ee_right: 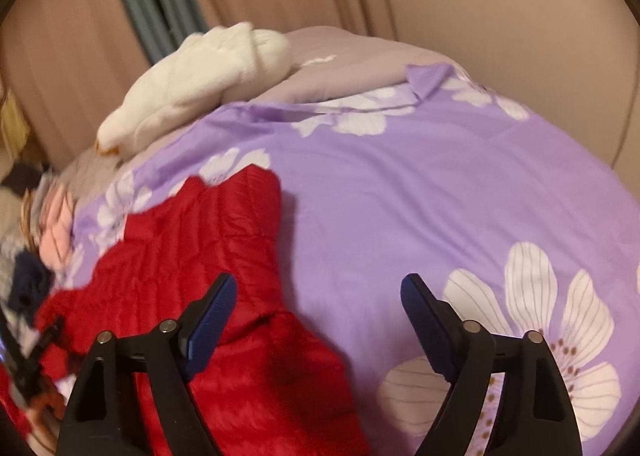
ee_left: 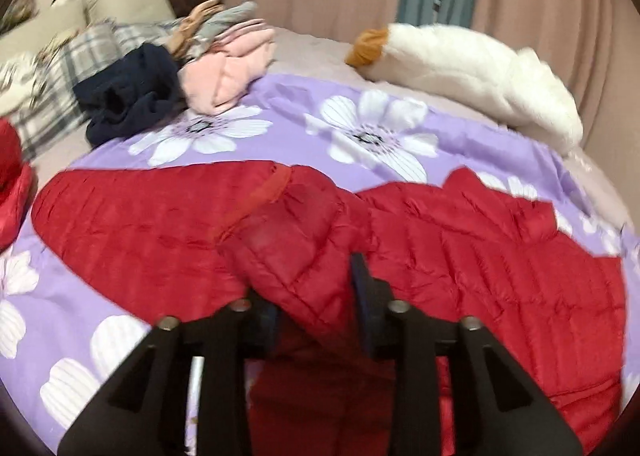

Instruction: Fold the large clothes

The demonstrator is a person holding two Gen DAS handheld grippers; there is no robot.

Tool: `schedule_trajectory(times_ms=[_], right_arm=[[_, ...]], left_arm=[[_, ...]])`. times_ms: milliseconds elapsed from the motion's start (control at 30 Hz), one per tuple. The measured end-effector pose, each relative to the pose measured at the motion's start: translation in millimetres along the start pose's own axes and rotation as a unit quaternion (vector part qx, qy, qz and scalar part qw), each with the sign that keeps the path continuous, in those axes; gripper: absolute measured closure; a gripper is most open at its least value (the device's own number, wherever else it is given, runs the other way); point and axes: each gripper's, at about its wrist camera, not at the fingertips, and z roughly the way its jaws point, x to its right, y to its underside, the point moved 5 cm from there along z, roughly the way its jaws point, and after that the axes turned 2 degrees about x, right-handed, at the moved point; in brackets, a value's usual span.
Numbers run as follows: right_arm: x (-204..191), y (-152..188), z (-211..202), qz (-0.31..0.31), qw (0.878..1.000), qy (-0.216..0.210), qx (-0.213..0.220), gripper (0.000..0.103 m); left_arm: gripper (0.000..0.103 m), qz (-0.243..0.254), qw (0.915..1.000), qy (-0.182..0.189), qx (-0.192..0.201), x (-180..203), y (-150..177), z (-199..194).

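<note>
A red quilted puffer jacket [ee_left: 480,264] lies spread on a purple flowered bedspread [ee_left: 288,123]. My left gripper [ee_left: 316,296] is shut on a sleeve of the jacket [ee_left: 296,252], which bunches up between its fingers and is lifted over the jacket's body. In the right wrist view the jacket [ee_right: 208,240] lies to the left. My right gripper [ee_right: 316,320] is open and empty, its left finger [ee_right: 212,316] over the jacket's edge and its right finger [ee_right: 428,320] over the bare bedspread [ee_right: 400,191].
A pile of clothes, pink [ee_left: 228,71] and dark navy [ee_left: 128,99], lies at the back left beside plaid bedding [ee_left: 68,67]. A white plush toy [ee_left: 472,67] lies at the far right edge, also in the right wrist view [ee_right: 200,79]. Curtains hang behind the bed.
</note>
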Motion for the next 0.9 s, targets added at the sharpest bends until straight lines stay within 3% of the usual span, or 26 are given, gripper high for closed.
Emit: schedule_trajectory(times_ms=[67,167,233,267,300,333,400,467,533,600,667,733,900], right_arm=[[-8.1,-3.8,-3.1,-0.022,1.000,0.013,0.011,0.018],[-23.0,-19.1,-8.6,-0.038,0.999,0.003,0.031,0.023],[-33.9,-31.3,-7.4,-0.043,0.998,-0.010,0.035,0.049],[-37.6,-35.1,-5.4,-0.045,0.998,-0.011,0.035,0.057],[-42.8,-39.9,-1.0,-0.047,0.998,-0.011,0.036,0.072],[-50.7,-45.5,7.2,-0.050,0.998,-0.018,0.038,0.080],[-62.3,-46.5,24.1,-0.048,0.997,-0.044,0.031,0.081],[-69.9,-38.5,54.6,-0.040,0.997,-0.060,0.003,0.081],[-64.4,-17.1,97.9,-0.041,0.998,-0.013,-0.044,0.081],[-56.4,4.4,127.6,-0.057,0.996,0.011,-0.070,0.083],[-47.6,24.2,143.5,-0.055,0.997,-0.009,-0.048,0.084],[-41.1,23.6,140.7,-0.027,0.999,-0.021,-0.039,0.087],[-45.4,26.0,139.5,-0.041,0.998,-0.006,-0.037,0.087]], left_arm=[[0.043,-0.022,0.9997,-0.010,0.002,-14.1,-9.8,-2.0],[0.046,-0.026,0.9971,-0.035,0.063,-19.1,-37.5,-27.7],[0.048,-0.023,0.9940,-0.039,0.100,-17.2,-50.9,-46.1],[0.048,-0.023,0.9934,-0.030,0.108,-12.4,-54.4,-51.5],[0.053,-0.020,0.9937,-0.004,0.111,-2.8,-57.2,-53.5],[0.056,-0.015,0.9938,0.018,0.109,5.9,-56.5,-52.0],[0.062,0.005,0.9951,0.049,0.085,28.5,-45.0,-34.7],[0.068,0.040,0.9988,0.013,0.027,43.8,-19.2,1.9],[0.068,0.070,0.9963,-0.046,-0.019,44.3,15.5,40.6],[0.067,0.057,0.9955,-0.033,-0.068,39.9,40.6,70.7],[0.067,0.036,0.9974,-0.027,-0.056,34.7,30.9,66.0],[0.067,0.048,0.9964,-0.040,-0.057,36.6,34.8,68.4],[0.067,0.060,0.9954,-0.050,-0.055,43.2,37.3,68.5]])
